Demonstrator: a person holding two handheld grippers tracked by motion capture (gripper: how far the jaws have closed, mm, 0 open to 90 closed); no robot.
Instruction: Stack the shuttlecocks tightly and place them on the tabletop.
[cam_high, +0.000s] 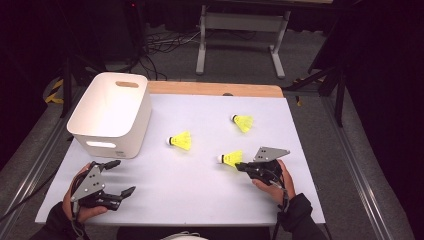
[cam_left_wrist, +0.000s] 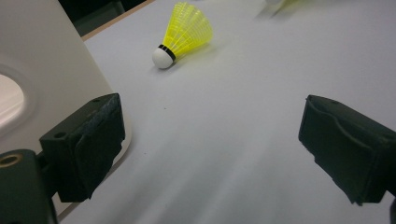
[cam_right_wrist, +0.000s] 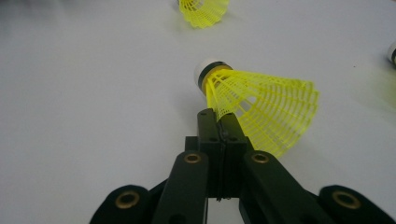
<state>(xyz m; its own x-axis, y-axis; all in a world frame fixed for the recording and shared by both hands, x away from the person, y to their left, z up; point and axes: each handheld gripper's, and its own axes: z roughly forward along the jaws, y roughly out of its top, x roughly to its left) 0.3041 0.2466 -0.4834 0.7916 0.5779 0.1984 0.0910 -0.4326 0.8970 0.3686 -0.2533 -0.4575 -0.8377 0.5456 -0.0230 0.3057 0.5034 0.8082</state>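
Observation:
Three yellow shuttlecocks with white corks lie on the white table. My right gripper (cam_high: 239, 166) (cam_right_wrist: 218, 116) is shut on the skirt edge of the nearest shuttlecock (cam_high: 231, 158) (cam_right_wrist: 261, 107), which lies on its side with the cork pointing away from the jaws. A second shuttlecock (cam_high: 181, 141) (cam_left_wrist: 184, 35) (cam_right_wrist: 204, 9) rests mid-table, a third shuttlecock (cam_high: 243, 122) farther back right. My left gripper (cam_high: 123, 177) (cam_left_wrist: 210, 140) stands open at the front left with nothing between its jaws, close to the white bin (cam_high: 107, 142) (cam_left_wrist: 42, 70).
The white bin with handle cut-outs stands at the table's back left. A wooden strip (cam_high: 215, 89) runs along the far table edge. Beyond it are a metal stand's legs (cam_high: 240, 30) and cables on the floor.

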